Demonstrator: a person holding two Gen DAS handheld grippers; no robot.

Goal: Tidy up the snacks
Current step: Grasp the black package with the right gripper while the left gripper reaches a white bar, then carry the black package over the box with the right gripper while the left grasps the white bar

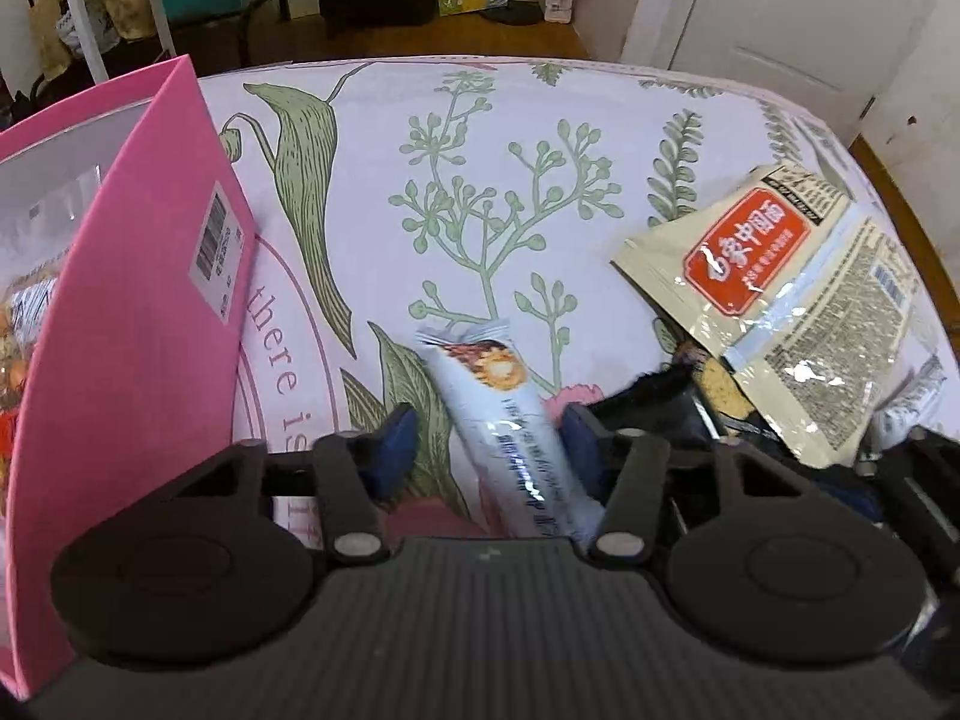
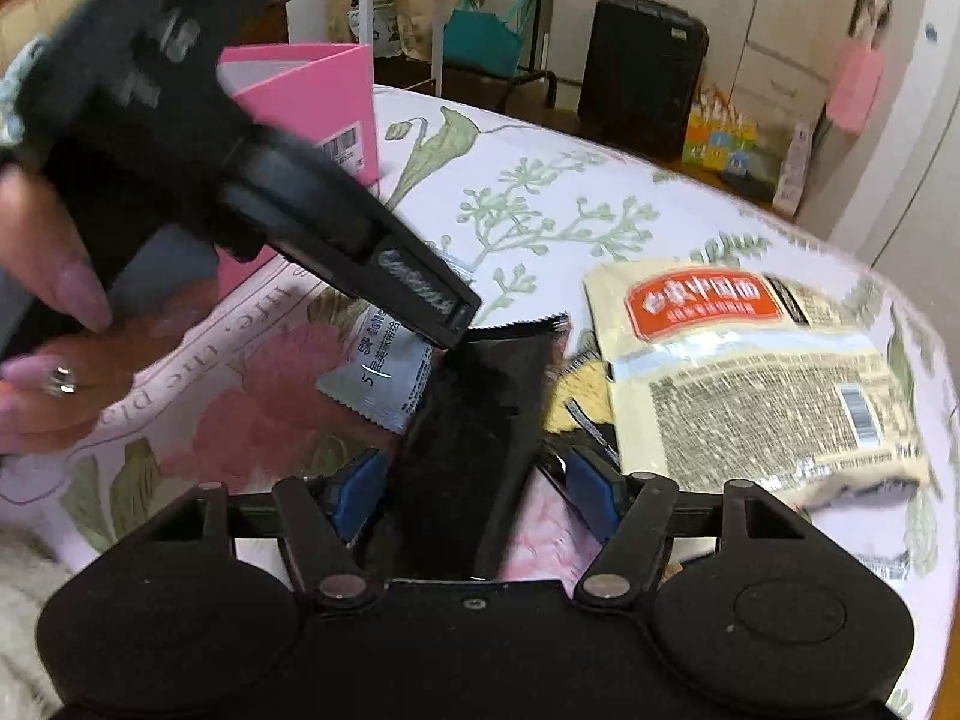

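My left gripper point(image 1: 489, 441) points down at the floral tablecloth point(image 1: 480, 180) and straddles a pale snack bar point(image 1: 504, 414). The bar leans on the right blue pad; a gap shows at the left pad, so the jaws stand open. My right gripper point(image 2: 477, 483) has a black packet point(image 2: 474, 414) between its blue pads. Pink cloth shows in a gap on the right side, so it is open too. In the right wrist view a finger point(image 2: 414, 294) of the left gripper rests over the pale bar point(image 2: 378, 378). An open pink box point(image 1: 132, 330) with snacks inside stands at the left.
A beige noodle packet with a red label point(image 1: 774, 300) point(image 2: 738, 372) lies to the right, over a yellow packet point(image 2: 576, 390). A person's hand point(image 2: 54, 300) holds the left gripper. The table edge curves along the right point(image 1: 900, 192). Bags and a black case point(image 2: 642, 72) stand beyond.
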